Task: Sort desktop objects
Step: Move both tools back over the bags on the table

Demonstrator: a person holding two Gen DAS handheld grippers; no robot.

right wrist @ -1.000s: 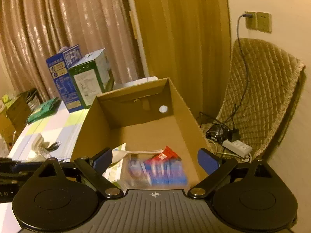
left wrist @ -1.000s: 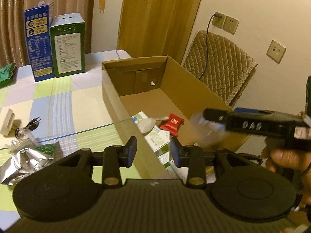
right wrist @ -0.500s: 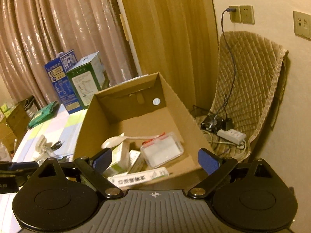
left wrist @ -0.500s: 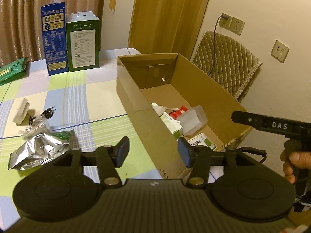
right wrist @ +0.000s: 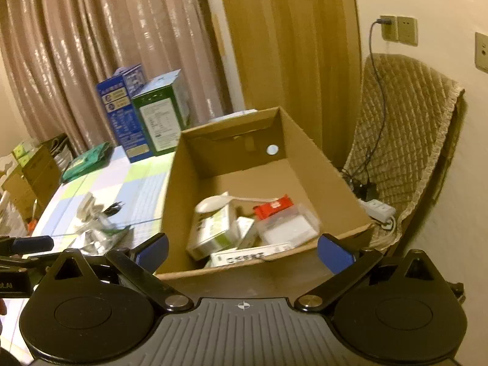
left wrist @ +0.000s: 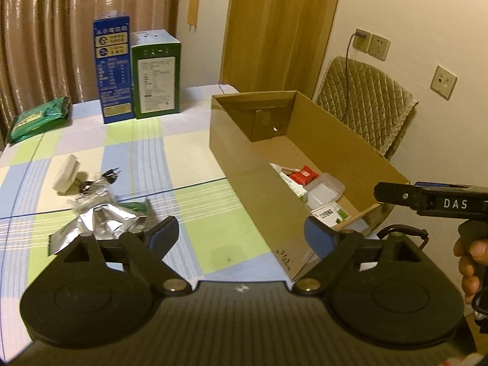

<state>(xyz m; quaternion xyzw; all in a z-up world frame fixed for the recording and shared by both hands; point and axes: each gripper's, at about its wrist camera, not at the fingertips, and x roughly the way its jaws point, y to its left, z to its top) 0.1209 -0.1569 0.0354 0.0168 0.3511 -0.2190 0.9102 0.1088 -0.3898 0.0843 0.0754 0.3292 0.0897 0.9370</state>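
Note:
The open cardboard box [left wrist: 244, 164] stands at the table's right edge. Inside it lie a white spoon [right wrist: 213, 202], a red packet [right wrist: 274, 206], a clear plastic case [right wrist: 289, 228] and a green-and-white box [right wrist: 213, 231]. My left gripper [left wrist: 241, 236] hovers over the tablecloth by the box's near left corner. Its jaws are opening with nothing between them. My right gripper [right wrist: 244, 251] hangs before the box's near wall [right wrist: 231, 271], its jaws opening wide and empty. On the cloth to the left lie a crumpled foil wrapper [left wrist: 100, 225], a white adapter [left wrist: 65, 172] and a black plug [left wrist: 109, 175].
A blue carton [left wrist: 113, 70] and a green carton [left wrist: 155, 76] stand at the table's back, with a green packet [left wrist: 39, 119] at far left. A quilt-covered chair [left wrist: 366, 103] stands beyond the box, with a power strip [right wrist: 378, 209] on the floor. A person's hand [left wrist: 469, 262] is at the right.
Both grippers have drawn back from the box. The left jaws have spread from nearly shut to wide. The clear case, blurred beneath the right jaws, now lies still in the box.

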